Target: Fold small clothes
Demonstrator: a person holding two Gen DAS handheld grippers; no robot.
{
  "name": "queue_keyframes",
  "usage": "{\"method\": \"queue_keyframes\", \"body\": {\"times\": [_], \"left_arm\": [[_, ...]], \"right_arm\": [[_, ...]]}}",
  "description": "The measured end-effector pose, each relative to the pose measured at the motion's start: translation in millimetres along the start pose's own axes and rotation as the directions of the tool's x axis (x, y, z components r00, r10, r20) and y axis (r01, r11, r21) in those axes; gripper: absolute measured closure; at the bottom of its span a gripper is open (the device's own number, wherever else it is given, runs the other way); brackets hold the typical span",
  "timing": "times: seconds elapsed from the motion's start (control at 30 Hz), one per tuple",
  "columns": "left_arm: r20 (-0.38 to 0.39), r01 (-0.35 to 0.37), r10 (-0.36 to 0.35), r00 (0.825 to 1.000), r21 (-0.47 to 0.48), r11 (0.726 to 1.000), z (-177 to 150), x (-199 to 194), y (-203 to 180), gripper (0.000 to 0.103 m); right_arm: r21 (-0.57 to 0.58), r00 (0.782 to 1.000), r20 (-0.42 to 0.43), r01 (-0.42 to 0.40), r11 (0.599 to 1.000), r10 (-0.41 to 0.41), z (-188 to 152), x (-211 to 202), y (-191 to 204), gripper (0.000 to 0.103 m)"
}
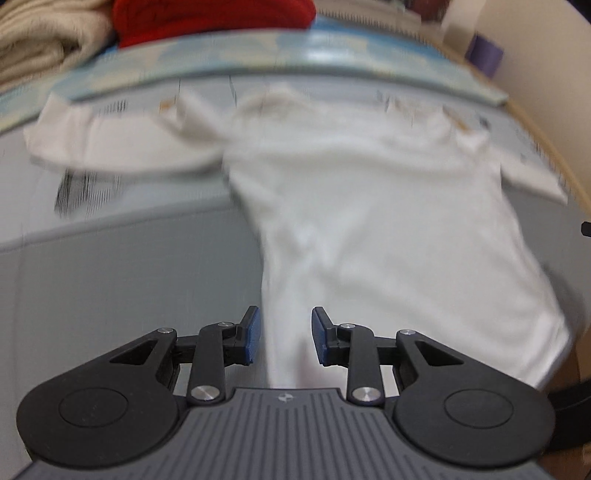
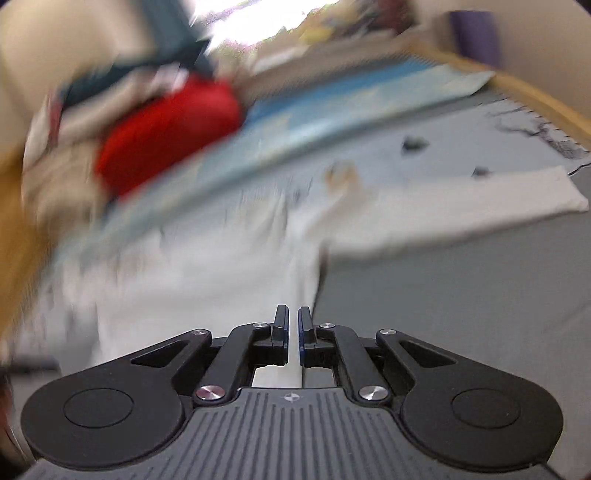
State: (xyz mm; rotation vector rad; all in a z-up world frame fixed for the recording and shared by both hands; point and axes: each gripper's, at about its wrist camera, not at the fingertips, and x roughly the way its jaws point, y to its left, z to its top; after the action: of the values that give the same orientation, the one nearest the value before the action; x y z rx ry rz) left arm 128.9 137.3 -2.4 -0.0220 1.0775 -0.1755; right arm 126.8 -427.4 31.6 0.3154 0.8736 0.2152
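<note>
Red cloth [image 1: 214, 18] and beige pile [image 1: 44, 40] beyond white shirt [image 1: 369, 206].

Grey mat [image 1: 129, 258] covering the work surface, with dark printed marks [image 1: 74, 192]. Pale blue patterned board [image 1: 258, 51] along its far edge. Beyond it, a red bundle [image 1: 210, 18] beside beige folded cloth [image 1: 44, 40]. Purple object [image 1: 484, 55] at far right, blurred.
</note>
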Motion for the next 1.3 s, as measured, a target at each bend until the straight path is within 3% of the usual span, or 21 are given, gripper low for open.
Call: {"method": "queue_keyframes", "body": {"times": [0.1,0.17,0.23,0.3,0.43,0.57,0.6,0.67,0.7,0.8,0.87,0.9,1.0,1.1,1.17,1.23,1.3], "left_arm": [[-0.068,-0.014,0.014,0.998,-0.006,1.0,-27.2,6.7,6.6,0.069],[-0.109,-0.02,0.018,0.994,-0.016,1.0,-36.4,9.0,13.0,0.066],[-0.135,-0.02,0.014,0.991,-0.043,0.999,-38.9,10.9,18.5,0.06],[-0.166,-0.018,0.007,0.986,-0.069,0.997,-39.0,15.7,22.2,0.057],[-0.258,0.009,-0.029,0.966,-0.077,0.997,-44.1,29.8,21.4,0.057],[-0.282,0.021,-0.03,0.959,-0.036,0.999,-49.2,28.4,19.2,0.061],[-0.286,0.029,-0.038,0.957,-0.038,0.999,-50.8,27.7,20.5,0.066],[-0.298,0.049,-0.054,0.953,-0.023,0.999,-54.0,26.1,19.2,0.095],[-0.299,0.058,-0.059,0.953,-0.013,0.998,-54.8,24.1,17.3,0.095],[-0.305,0.07,-0.044,0.951,0.074,0.995,-60.7,16.6,5.6,0.096],[-0.328,0.077,-0.029,0.944,0.132,0.988,-65.9,16.8,-1.9,0.096],[-0.333,0.078,-0.026,0.943,0.144,0.987,-67.6,16.8,-3.6,0.096],[-0.337,0.085,-0.044,0.941,0.11,0.99,-62.0,10.7,0.7,0.095],[-0.239,0.051,-0.019,0.971,0.127,0.991,-51.2,-7.7,-1.8,0.093],[-0.192,0.106,-0.084,0.978,0.111,0.988,-45.5,-14.9,-3.9,0.093],[-0.213,0.155,-0.126,0.969,0.126,0.98,-48.9,-10.4,-11.1,0.093],[-0.306,0.127,-0.06,0.95,0.204,0.971,-62.3,10.4,-24.7,0.093]], "right_arm": [[-0.046,0.992,-0.125,0.025,0.999,-0.031,-41.4,12.1,10.3,0.096],[-0.082,0.982,-0.174,0.059,0.995,-0.073,-65.4,16.4,18.3,0.086],[-0.082,0.972,-0.216,0.074,0.994,-0.09,-81.3,21.1,26.7,0.063],[-0.085,0.96,-0.261,0.08,0.993,-0.1,-92.2,29.1,33.3,0.057],[-0.132,0.932,-0.329,0.111,0.985,-0.15,-103.1,44.5,39.0,0.057],[-0.189,0.911,-0.367,0.124,0.974,-0.187,-116.0,45.4,44.7,0.058],[-0.211,0.911,-0.362,0.126,0.969,-0.198,-118.5,44.6,46.3,0.062],[-0.234,0.91,-0.352,0.139,0.962,-0.217,-119.8,44.1,47.6,0.083],[-0.222,0.912,-0.353,0.132,0.966,-0.206,-119.1,43.1,46.5,0.096],[-0.215,0.916,-0.347,0.132,0.968,-0.202,-115.1,40.6,46.9,0.097],[-0.232,0.902,-0.362,0.156,0.96,-0.234,-114.1,41.1,45.5,0.098],[-0.216,0.891,-0.378,0.179,0.96,-0.251,-114.1,41.9,40.8,0.098],[-0.183,0.886,-0.392,0.188,0.965,-0.247,-108.1,43.0,38.3,0.097],[-0.168,0.898,-0.359,0.205,0.964,-0.254,-104.6,39.4,39.1,0.094],[-0.171,0.915,-0.315,0.207,0.963,-0.252,-100.7,32.1,42.2,0.094],[-0.196,0.926,-0.285,0.197,0.961,-0.248,-98.9,28.7,46.3,0.091],[-0.23,0.908,-0.325,0.195,0.954,-0.264,-103.4,36.0,47.6,0.082]]}}
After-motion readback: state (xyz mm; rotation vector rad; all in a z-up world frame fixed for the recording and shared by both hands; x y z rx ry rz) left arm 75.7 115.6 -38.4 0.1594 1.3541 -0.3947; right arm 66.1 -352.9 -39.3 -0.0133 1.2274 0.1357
